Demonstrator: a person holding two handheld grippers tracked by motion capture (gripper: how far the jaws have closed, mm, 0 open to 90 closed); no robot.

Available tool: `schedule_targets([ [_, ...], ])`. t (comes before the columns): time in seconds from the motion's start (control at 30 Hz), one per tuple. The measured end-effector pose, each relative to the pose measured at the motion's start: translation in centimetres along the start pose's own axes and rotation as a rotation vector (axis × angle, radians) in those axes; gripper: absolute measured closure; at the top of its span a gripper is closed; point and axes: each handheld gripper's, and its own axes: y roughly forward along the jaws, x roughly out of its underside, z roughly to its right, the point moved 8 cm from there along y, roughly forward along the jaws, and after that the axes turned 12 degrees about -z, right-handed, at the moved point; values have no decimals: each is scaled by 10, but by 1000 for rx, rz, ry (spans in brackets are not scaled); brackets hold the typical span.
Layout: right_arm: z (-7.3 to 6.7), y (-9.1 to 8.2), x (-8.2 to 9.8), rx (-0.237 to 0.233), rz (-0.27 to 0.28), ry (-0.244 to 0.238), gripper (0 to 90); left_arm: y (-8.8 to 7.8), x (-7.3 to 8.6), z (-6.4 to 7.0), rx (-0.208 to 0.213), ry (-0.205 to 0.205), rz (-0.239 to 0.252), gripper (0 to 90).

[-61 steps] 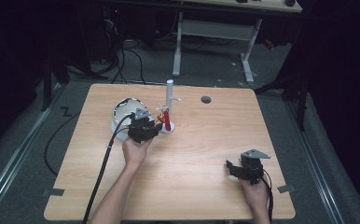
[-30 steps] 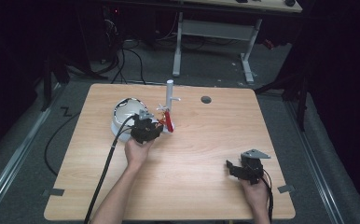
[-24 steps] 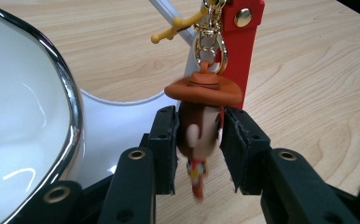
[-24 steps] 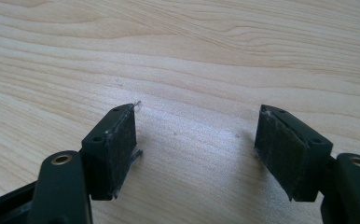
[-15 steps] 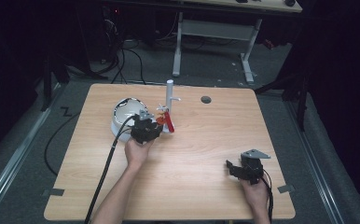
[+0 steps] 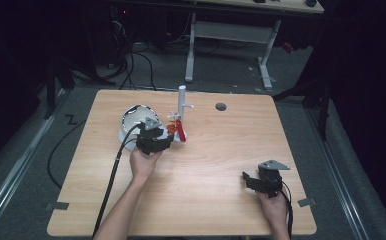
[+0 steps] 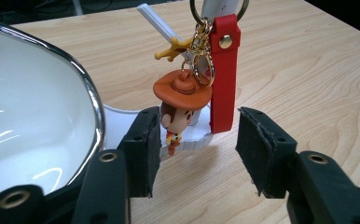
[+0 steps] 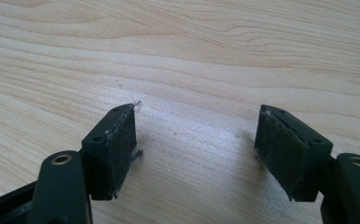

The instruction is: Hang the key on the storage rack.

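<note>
the keychain (image 7: 201, 88) hangs from a peg of the white stand (image 6: 182, 102), just above the middle of the high view and at the upper centre of the left gripper view. its ring is looped over the peg, so the red strap (image 7: 224, 74) drops straight down and the little cowboy figure (image 7: 180, 109) dangles beside it on a gold clasp, its feet close to the stand's white base. hanging this way, the weight sits on the peg and nothing needs to hold it.

the left gripper (image 6: 167, 141) sits right in front of the stand, left of centre in the high view. its jaws have just been opening and now stand apart, with the strap and figure between them but the pads not pressing on either; the left pad is very near the figure's head, and i cannot tell if it brushes it. i judge this as a release after hanging, with the gripper kept level so it can back away without tugging the strap.

a white bowl (image 7: 38, 121) with a shiny rim stands at the left of that view, just beside the stand.

the right gripper (image 6: 251, 181) rests at the lower right of the table (image 6: 231, 150), well apart from the stand, jaws spread over bare wood and holding nothing, likely parked out of the way.
</note>
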Motion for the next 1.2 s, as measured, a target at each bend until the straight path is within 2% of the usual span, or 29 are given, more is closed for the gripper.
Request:
schedule_targets([
  [0.2, 0, 0, 0, 0, 0, 1, 297, -13, 4, -3, -15, 12, 20, 471],
  [0.33, 0, 0, 0, 0, 0, 1, 297, -19, 9, -7, -16, -8, 31, 467],
  [0.73, 0, 0, 0, 0, 0, 1, 297, -34, 15, -13, -15, -24, 56, 451],
  [0.97, 0, 0, 0, 0, 0, 1, 297, -42, 19, -17, -68, 0, 48, 433],
  [1.2, 0, 0, 0, 0, 0, 1, 297, -47, 24, -20, -59, -20, 61, 429],
])
